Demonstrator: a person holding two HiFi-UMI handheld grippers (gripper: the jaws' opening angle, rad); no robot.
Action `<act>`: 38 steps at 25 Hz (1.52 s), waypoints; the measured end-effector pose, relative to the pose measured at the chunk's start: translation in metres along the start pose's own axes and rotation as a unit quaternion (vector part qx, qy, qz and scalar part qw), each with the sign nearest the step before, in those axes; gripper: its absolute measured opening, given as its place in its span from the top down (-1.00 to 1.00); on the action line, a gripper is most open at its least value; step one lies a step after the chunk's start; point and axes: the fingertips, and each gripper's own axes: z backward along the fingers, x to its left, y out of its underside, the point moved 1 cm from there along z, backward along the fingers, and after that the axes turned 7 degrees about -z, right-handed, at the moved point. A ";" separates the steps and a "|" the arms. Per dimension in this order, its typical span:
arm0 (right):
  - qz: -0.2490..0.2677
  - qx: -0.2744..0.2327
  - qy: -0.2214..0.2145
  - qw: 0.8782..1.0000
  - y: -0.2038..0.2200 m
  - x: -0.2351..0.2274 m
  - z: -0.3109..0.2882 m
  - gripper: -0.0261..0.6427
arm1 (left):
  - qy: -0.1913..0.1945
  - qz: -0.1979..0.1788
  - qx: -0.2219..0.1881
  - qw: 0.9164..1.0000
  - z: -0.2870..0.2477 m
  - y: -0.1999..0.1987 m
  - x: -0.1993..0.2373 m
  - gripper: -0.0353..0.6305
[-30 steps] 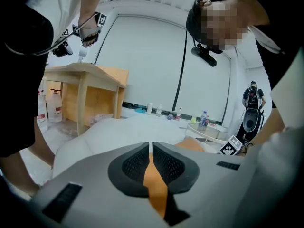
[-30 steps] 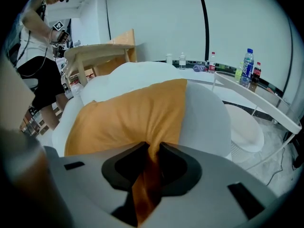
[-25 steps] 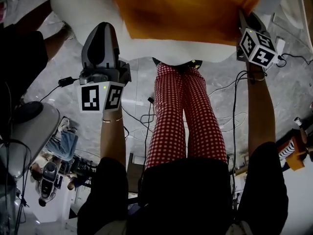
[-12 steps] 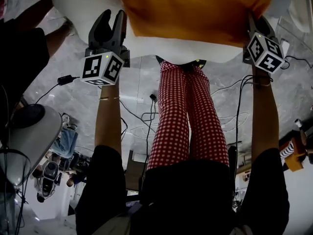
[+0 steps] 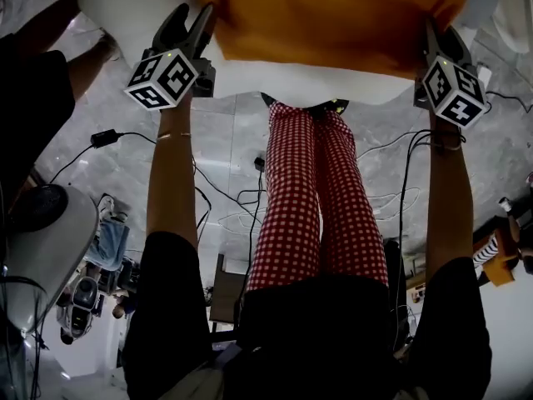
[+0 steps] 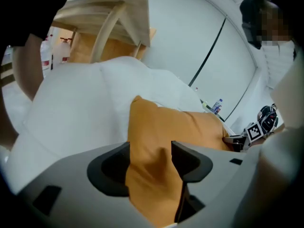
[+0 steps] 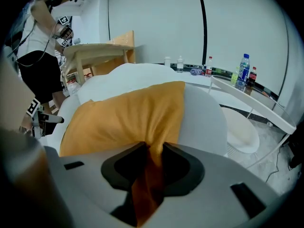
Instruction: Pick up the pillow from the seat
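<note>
My left gripper (image 5: 195, 13), up at eleven o'clock in the head view, is standing with its jaws spread wide, having just been opening. A corner of the orange pillow (image 5: 325, 15) is sitting between them. My right gripper (image 5: 435, 36), at one o'clock, is pinching the pillow's opposite corner, the fabric bunching between its closed jaws. The pillow is resting at twelve o'clock on the white seat (image 5: 125, 2), stretching across between both grippers, beyond my checked trousers (image 5: 308, 198).

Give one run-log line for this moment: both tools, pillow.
left tool: jaws just opening around pillow corner | right tool: shut on pillow | pillow: on seat
</note>
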 end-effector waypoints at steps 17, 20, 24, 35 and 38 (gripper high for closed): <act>0.007 -0.009 0.014 1.000 0.009 0.000 -0.001 0.59 | 0.052 0.076 0.049 0.995 -0.050 0.039 0.011 0.12; 0.005 -0.009 0.018 1.000 0.009 0.000 -0.002 0.59 | 0.062 0.096 0.050 0.992 -0.051 0.040 0.012 0.12; 0.003 -0.008 0.023 1.000 0.007 0.001 0.000 0.59 | 0.065 0.074 0.065 0.993 -0.048 0.036 0.009 0.26; -0.013 -0.006 0.030 0.999 0.006 -0.001 0.012 0.59 | 0.050 0.024 0.071 0.996 -0.033 0.027 -0.009 0.65; -0.015 -0.006 0.027 1.000 0.008 0.000 0.015 0.60 | 0.053 0.015 0.076 0.996 -0.030 0.027 -0.012 0.74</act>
